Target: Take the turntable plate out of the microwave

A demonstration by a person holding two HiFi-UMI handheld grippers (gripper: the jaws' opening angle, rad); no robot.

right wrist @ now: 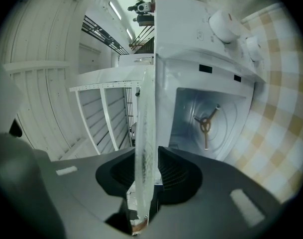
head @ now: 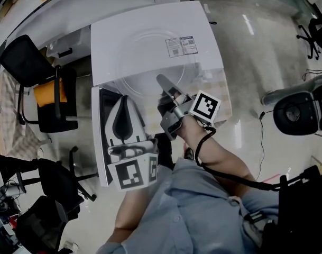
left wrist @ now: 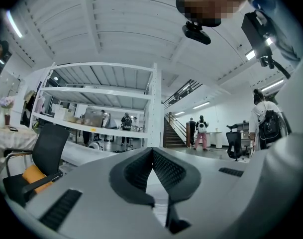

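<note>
The glass plate [head: 145, 57] lies flat over the top of the white microwave [head: 110, 41], its near rim between the slightly parted jaws of the right tongs [head: 162, 82]. Only the right gripper view shows the oven's hub [right wrist: 206, 125]. The left tongs [head: 123, 102], closed on nothing, cover the open door [head: 100, 157] and face a black chair [left wrist: 42, 158] and shelves [left wrist: 101, 91].

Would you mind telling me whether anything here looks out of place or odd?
The glass turntable plate sits flat over the roof of the microwave, on it or just above, its rim between the jaws of the right gripper, while the bare turntable support shows in the cavity. Nothing looks spilled or broken.
</note>
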